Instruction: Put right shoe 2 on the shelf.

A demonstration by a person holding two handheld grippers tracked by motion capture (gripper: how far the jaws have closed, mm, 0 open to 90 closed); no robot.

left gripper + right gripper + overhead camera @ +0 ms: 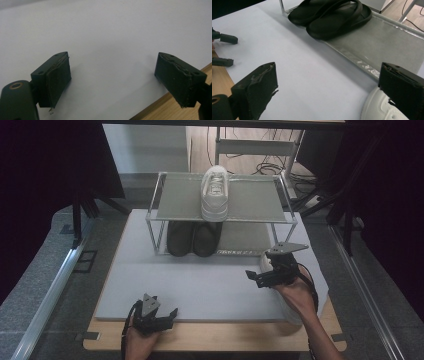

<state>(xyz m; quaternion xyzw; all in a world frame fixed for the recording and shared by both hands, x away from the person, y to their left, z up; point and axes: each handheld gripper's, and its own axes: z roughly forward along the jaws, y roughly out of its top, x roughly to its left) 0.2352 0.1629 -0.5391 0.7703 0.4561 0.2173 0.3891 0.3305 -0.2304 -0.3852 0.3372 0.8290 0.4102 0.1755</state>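
A white sneaker [215,190] stands on the top shelf of a metal shoe rack [255,200]. A pair of black sandals [194,239] [329,15] sits on the lower shelf. A second white sneaker [264,262] [377,107] lies on the pale mat [200,280] at the right, mostly hidden under my right hand. My right gripper [254,279] [329,92] is open, with its right jaw above that sneaker's edge and nothing between the jaws. My left gripper [170,319] [115,80] hangs open over the mat's front edge, also holding nothing.
The mat lies on a wooden table [210,337] whose bare strip runs along the front. Metal rails [50,290] flank the table. Dark curtains hang at both sides, and cables lie on the floor behind the rack.
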